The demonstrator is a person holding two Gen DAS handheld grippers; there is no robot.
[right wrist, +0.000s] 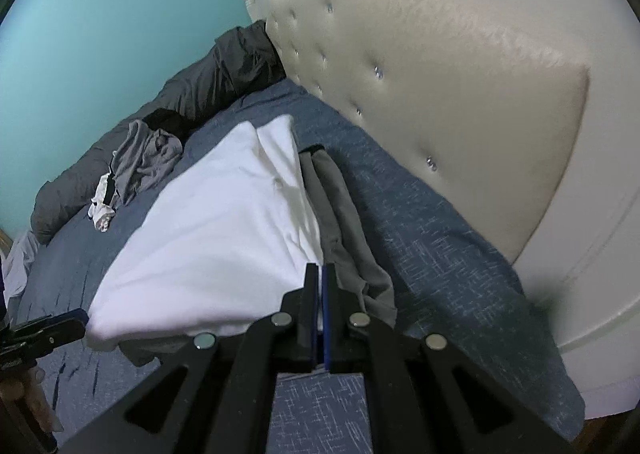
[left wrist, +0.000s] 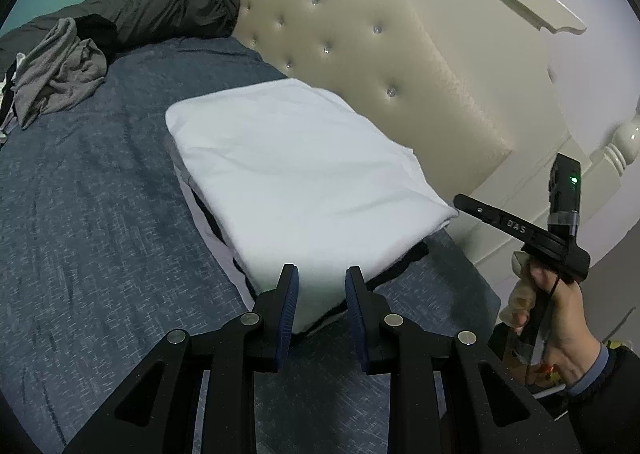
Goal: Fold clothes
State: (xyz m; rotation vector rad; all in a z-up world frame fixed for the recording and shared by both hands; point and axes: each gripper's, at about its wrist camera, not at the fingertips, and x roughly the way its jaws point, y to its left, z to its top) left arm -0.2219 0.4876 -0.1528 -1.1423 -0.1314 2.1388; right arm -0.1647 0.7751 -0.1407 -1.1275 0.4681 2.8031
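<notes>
Left wrist view: the left hand-held gripper (left wrist: 322,274), jaws parted and empty, hovers at the near edge of the folded white garment (left wrist: 288,165) on the bed (left wrist: 80,213). Right wrist view: the right hand-held gripper (right wrist: 321,274), closed on nothing, nears its right edge; best square edges gently.

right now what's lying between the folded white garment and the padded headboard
In the right wrist view, a folded grey garment lies along the edge of the white garment; beyond it, bare blue bedspread runs up to the headboard.

Smooth matt white cloth (left wrist: 296,173) on a rough woven blue bedcover (left wrist: 100,213); headboard (left wrist: 380,65) glossy tufted leather
</notes>
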